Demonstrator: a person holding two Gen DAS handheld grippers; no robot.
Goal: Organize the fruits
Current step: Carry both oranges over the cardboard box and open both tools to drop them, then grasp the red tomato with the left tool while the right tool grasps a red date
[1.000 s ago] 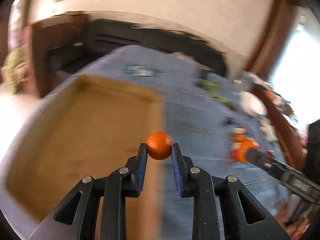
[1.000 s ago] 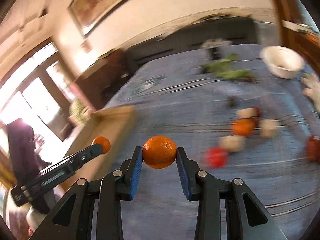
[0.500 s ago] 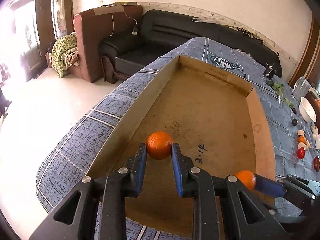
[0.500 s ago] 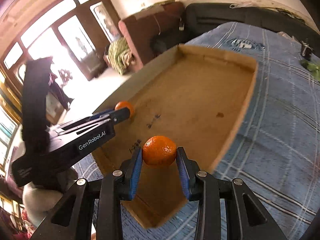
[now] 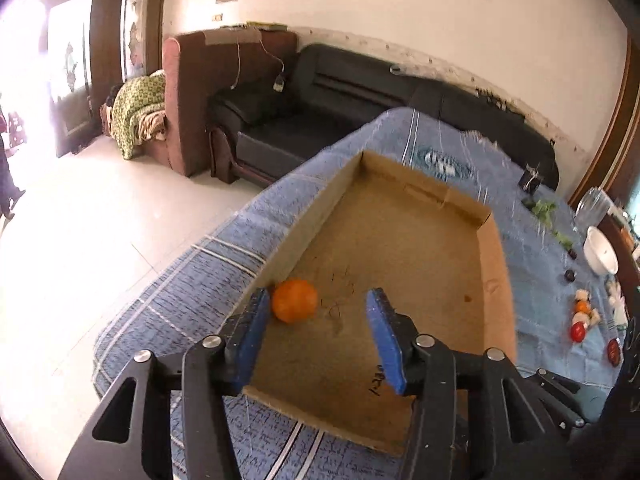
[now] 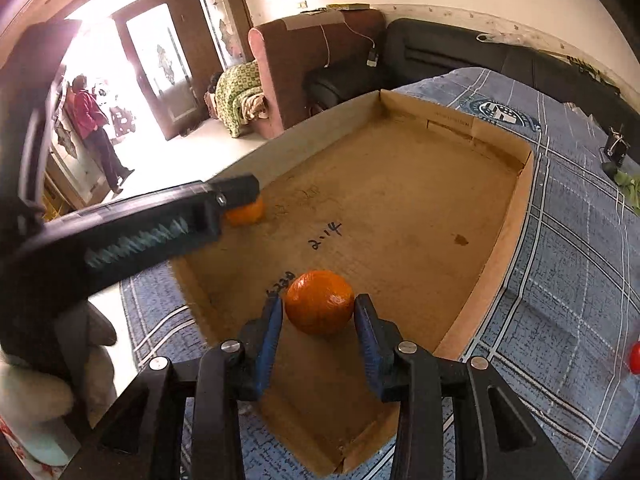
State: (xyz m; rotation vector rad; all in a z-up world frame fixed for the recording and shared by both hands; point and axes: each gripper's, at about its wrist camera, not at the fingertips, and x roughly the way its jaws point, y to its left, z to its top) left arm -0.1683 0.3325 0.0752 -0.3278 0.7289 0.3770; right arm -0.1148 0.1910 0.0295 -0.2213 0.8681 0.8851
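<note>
A shallow cardboard box (image 5: 493, 276) (image 6: 516, 208) lies on the blue checked cloth. My left gripper (image 5: 318, 304) hangs over its near left corner, its jaws opening. Its orange (image 5: 294, 306) lies loose on the box floor beside the left pad, clear of the right one. In the right wrist view that orange (image 6: 246, 214) peeks from behind a left finger (image 6: 236, 192). My right gripper (image 6: 319, 304) is low over the box's near end, jaws opening. A second orange (image 6: 320, 306) sits between its pads on the box floor, and the pads barely clear it.
Several small fruits, among them a red tomato (image 5: 577, 332), lie on the cloth (image 5: 532, 264) right of the box, with a white bowl (image 5: 600, 250) behind them. The table's edge drops to the floor on the left. A person (image 6: 92, 120) stands by the door.
Both grippers swung from over the cloth to over the box. The left jaws spread and let their orange drop to the box floor. The right jaws eased off their orange.
</note>
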